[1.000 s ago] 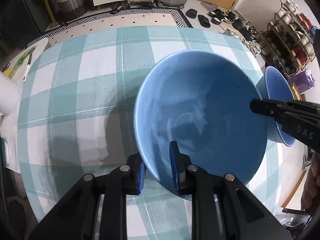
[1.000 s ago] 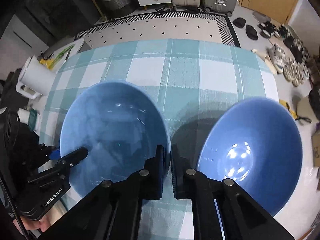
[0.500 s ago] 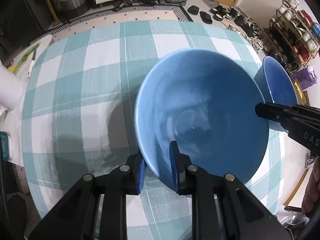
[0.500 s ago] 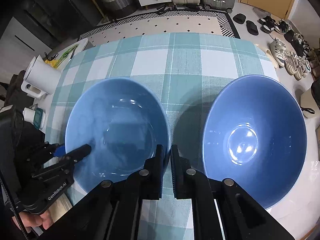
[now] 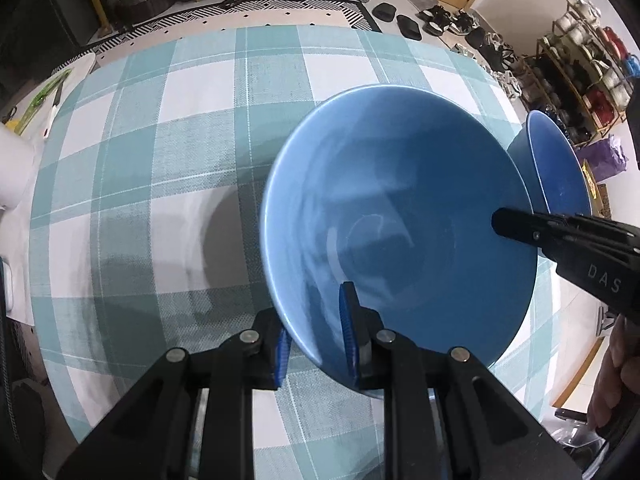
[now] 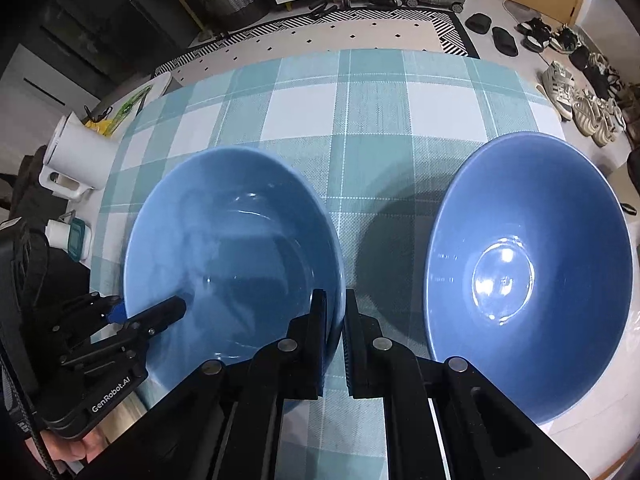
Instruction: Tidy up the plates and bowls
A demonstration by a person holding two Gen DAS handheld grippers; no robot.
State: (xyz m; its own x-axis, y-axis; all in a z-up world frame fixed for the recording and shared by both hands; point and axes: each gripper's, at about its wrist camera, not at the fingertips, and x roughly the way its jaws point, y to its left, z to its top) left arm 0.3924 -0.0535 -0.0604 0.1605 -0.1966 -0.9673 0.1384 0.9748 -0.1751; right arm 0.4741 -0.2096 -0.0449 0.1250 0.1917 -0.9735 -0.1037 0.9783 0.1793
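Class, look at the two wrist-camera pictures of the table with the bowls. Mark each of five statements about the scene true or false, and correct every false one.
1. Two blue bowls are on the table. True: the held bowl and the free bowl.
2. The left gripper grips the rim of a bowl. True: one finger is inside, one outside.
3. The right gripper holds the free bowl. False: it pinches the far rim of the held bowl, the same one as the left gripper.
4. The tablecloth is plain red. False: it is a teal and white check.
5. The two bowls are stacked. False: they lie side by side, with cloth between them.
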